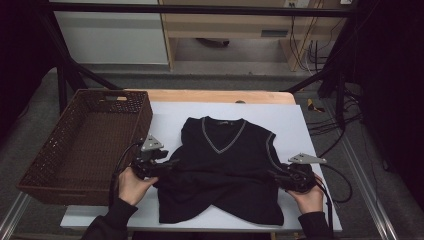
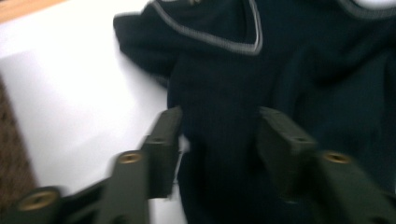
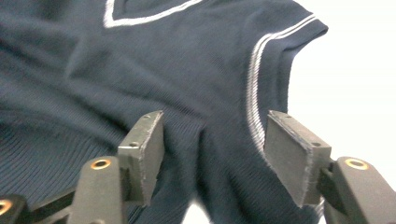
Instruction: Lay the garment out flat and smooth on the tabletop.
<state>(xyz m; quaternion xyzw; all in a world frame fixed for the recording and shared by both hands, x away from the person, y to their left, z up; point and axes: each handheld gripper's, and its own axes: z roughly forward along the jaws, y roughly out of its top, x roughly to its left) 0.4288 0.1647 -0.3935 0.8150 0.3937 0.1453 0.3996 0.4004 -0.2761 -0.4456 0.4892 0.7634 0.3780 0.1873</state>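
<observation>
The vest (image 1: 225,170) is dark ribbed knit cloth, matt, with pale woven trim. The basket (image 1: 85,142) is rough brown wicker. The desk (image 1: 215,96) shows smooth pale wood under a matt white sheet (image 1: 290,125).

Navy vest (image 1: 225,165) — grey-striped trim

High view above table (image 1: 300,120) looking forward-down, both gripper views close over shared vest (image 1: 225,165)
</observation>
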